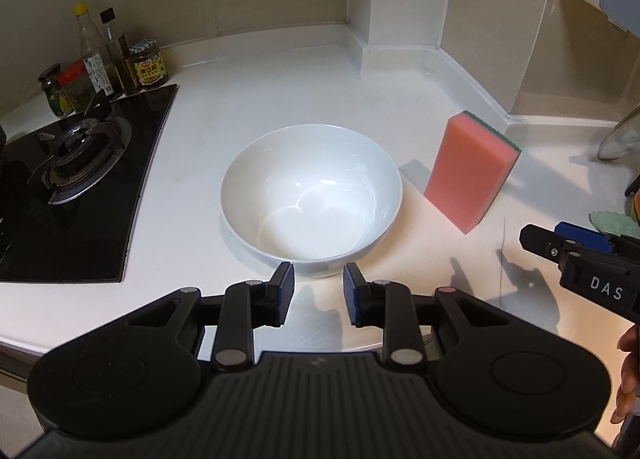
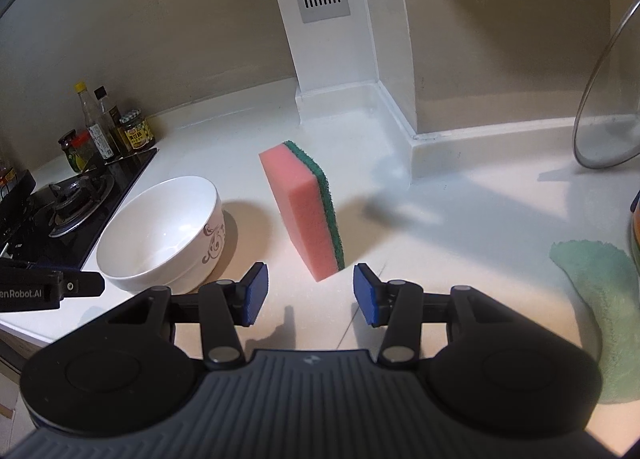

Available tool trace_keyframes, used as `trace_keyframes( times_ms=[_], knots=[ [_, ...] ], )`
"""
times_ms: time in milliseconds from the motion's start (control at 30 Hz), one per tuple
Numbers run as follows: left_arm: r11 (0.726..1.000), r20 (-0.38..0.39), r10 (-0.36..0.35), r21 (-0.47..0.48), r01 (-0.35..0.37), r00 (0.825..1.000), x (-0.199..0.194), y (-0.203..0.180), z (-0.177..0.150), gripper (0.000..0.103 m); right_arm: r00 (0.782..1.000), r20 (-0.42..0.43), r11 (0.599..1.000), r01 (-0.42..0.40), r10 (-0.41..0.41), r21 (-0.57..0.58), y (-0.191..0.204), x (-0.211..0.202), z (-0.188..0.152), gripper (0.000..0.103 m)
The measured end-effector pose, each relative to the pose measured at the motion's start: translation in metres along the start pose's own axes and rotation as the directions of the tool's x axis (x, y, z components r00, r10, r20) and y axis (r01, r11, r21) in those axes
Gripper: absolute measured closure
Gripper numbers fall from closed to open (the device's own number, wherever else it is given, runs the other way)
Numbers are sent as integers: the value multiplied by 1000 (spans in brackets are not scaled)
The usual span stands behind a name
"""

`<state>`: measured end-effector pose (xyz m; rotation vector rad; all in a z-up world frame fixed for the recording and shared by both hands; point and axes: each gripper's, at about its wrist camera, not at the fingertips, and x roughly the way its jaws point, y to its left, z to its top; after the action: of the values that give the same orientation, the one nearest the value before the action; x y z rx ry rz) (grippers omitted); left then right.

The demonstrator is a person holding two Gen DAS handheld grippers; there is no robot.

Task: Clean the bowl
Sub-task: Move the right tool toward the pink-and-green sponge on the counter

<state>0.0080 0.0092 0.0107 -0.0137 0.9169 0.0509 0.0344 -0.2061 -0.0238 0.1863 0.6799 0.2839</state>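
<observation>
A white bowl (image 1: 311, 199) stands upright on the white counter, empty inside; in the right wrist view (image 2: 160, 233) it shows a brown floral print on its side. A pink sponge with a green scrub side (image 1: 470, 169) stands on edge to the bowl's right, also seen in the right wrist view (image 2: 306, 211). My left gripper (image 1: 319, 279) is open and empty, just in front of the bowl's near rim. My right gripper (image 2: 307, 283) is open and empty, just in front of the sponge; it also shows in the left wrist view (image 1: 560, 247).
A black gas hob (image 1: 76, 163) lies left of the bowl, with several sauce bottles and jars (image 1: 108, 59) behind it. A white pillar with a vent (image 2: 332, 39) rises at the back. A glass lid (image 2: 604, 99) leans at the right; a green cloth (image 2: 600, 299) lies below it.
</observation>
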Motion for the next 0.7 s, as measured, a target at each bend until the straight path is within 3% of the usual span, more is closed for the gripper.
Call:
trace_keyframes(
  times_ms=[300, 700],
  knots=[
    [1000, 2, -6, -27, 7, 1000, 0, 10, -8, 70, 1000, -17, 999, -19, 18, -37, 9, 6, 0, 61],
    [998, 8, -59, 6, 59, 998, 4, 19, -6, 70, 999, -15, 998, 30, -31, -52, 21, -2, 0, 61]
  ],
)
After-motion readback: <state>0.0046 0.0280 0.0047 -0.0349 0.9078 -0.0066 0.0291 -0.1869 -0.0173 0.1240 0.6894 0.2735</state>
